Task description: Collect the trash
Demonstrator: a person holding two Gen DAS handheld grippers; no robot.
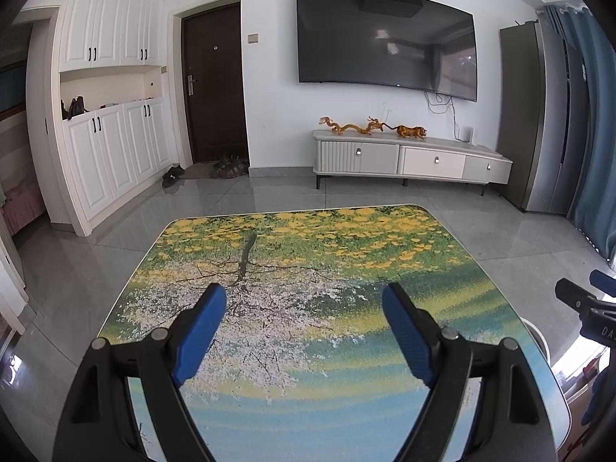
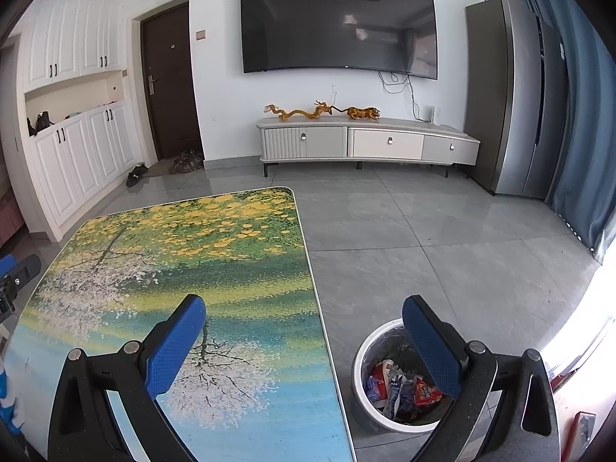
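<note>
A white trash bin [image 2: 362, 362] with a dark liner stands on the floor just right of the table and holds several crumpled wrappers [image 2: 400, 387]. My right gripper [image 2: 304, 313] is open and empty, hovering over the table's right edge and the bin. My left gripper [image 1: 304, 302] is open and empty above the table [image 1: 308, 254], whose top carries a painted tree scene. No loose trash shows on the tabletop in either view. The right gripper shows at the right edge of the left wrist view [image 1: 585, 300]; the left gripper shows at the left edge of the right wrist view [image 2: 15, 273].
Grey tile floor [image 2: 442, 238] surrounds the table. A TV stand [image 1: 408, 158] with orange figurines sits under a wall TV [image 1: 385, 38]. White cabinets [image 1: 111, 154], a dark door and shoes are at the left. A fridge [image 2: 512, 92] and blue curtain are at the right.
</note>
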